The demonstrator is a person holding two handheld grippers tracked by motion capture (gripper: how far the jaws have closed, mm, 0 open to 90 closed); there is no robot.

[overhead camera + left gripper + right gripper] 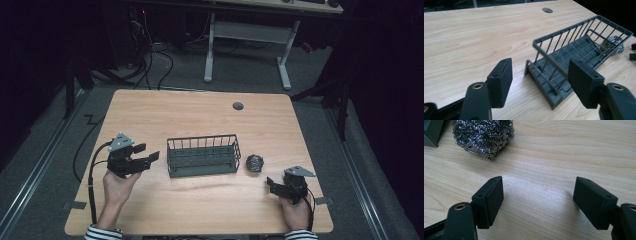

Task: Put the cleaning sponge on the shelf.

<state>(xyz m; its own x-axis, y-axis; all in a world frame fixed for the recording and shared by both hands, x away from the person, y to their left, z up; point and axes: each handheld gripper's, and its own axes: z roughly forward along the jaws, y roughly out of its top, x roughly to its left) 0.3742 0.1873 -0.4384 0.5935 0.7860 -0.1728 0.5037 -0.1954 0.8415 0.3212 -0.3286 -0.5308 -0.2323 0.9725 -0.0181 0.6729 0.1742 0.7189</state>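
Observation:
A dark grey wire basket [202, 155] stands empty in the middle of the wooden table [200, 115]. A ball of steel wool [254, 163] lies on the wood just past its right end. My left gripper [148, 151] hovers open just off the basket's left end, with nothing between its jaws. In the left gripper view the open left gripper [541, 62] faces the basket [574, 50], and the steel wool [612, 43] shows through the far wires. My right gripper [270, 185] rests open near the front right, short of the steel wool [482, 135]; bare wood lies between the jaws of the right gripper [539, 180].
A grey round grommet [238, 106] sits in the table's far middle. A corner of the basket [431, 132] shows beside the steel wool. Behind the table are a white desk frame [247, 35] and floor cables. Bare wood spreads around the basket.

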